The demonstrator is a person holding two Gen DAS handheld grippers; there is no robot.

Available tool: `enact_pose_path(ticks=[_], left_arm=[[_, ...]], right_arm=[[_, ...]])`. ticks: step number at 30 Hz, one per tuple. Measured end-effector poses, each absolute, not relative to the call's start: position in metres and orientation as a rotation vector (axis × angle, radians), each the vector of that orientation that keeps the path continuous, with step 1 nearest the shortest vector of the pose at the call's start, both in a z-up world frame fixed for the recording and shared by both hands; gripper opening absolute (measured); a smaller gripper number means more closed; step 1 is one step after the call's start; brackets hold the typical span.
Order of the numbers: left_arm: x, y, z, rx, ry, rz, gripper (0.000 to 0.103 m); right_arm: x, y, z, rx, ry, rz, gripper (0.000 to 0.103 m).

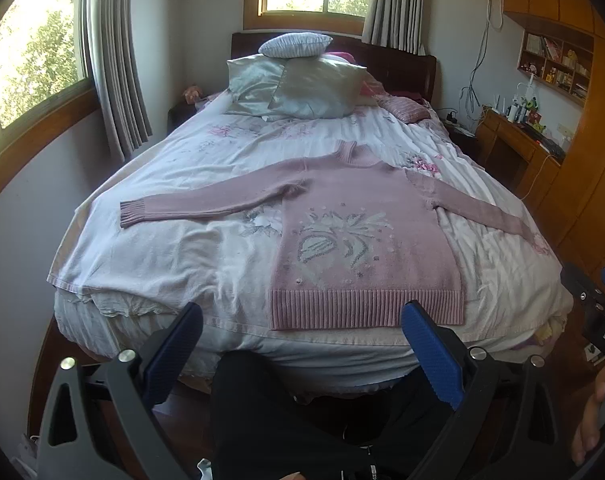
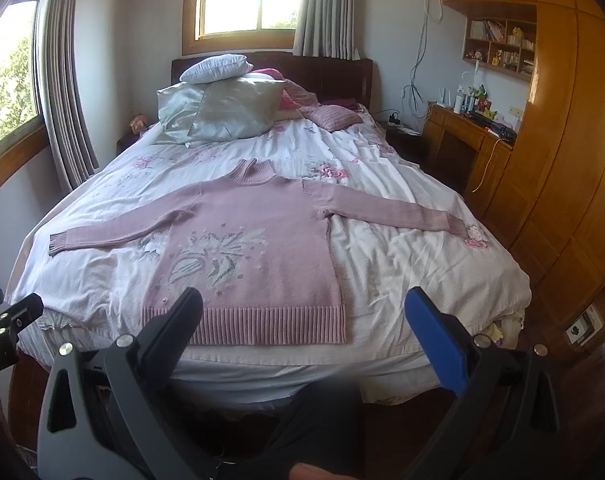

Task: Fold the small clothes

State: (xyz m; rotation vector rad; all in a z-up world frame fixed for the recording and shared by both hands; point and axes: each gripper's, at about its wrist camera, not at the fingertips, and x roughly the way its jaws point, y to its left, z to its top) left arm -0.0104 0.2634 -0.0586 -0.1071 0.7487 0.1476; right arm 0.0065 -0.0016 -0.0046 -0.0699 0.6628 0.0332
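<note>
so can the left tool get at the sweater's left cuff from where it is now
Probably yes. The left tool is open and empty at the foot of the bed, and the cuff lies flat on bare bedspread with nothing between them; it just needs a reach forward and left.

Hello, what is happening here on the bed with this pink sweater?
A person stands at the foot of the bed with tongs in each hand. The left tongs and the right tongs are both open and hold nothing. A pink sweater lies flat on the floral bedcover, front up, both sleeves spread out to the sides and the ribbed hem toward the person. No part of it is folded yet, and neither tool touches it. Pillows are stacked at the headboard end.
</note>
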Motion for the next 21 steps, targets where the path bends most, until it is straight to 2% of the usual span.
enact_pose_path(ticks=[21], left_arm=[[-0.0051, 0.2670, -0.0551, -0.098, 0.745, 0.156, 0.099]], right_arm=[[0.0088, 0.0000, -0.0064, -0.070, 0.668, 0.040, 0.100]])
